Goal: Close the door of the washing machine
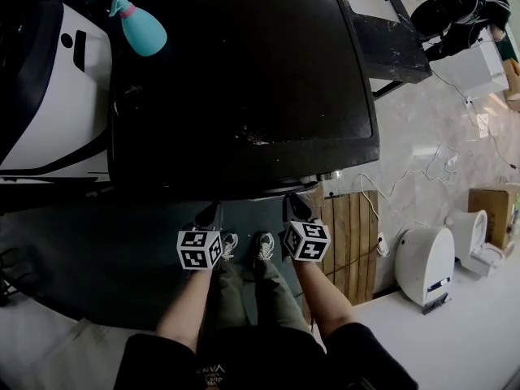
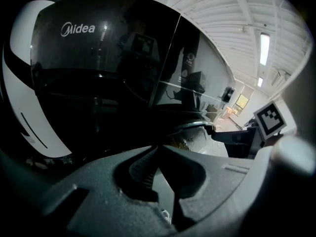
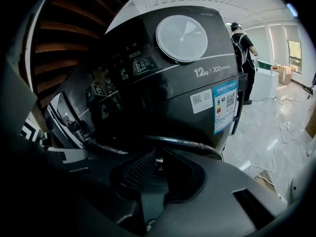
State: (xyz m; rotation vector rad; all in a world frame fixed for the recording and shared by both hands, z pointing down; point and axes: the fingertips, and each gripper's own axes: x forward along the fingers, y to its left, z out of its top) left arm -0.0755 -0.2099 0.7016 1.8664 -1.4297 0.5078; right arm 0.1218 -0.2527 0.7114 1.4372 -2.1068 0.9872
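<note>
I stand at the front of a black washing machine; its dial and labels fill the right gripper view. The round door's chrome rim curves just past my right gripper, whose jaws stand a narrow gap apart with the rim's edge caught between the pads. In the left gripper view the rim shows with the right gripper reaching onto it. My left gripper is shut on nothing, close to the dark glass front. From above, the left gripper and right gripper sit under the machine's front edge.
A white Midea machine stands at the left with a teal spray bottle beside it. Wooden slats, a white appliance, cables and a cardboard box lie on the right. A person stands far off.
</note>
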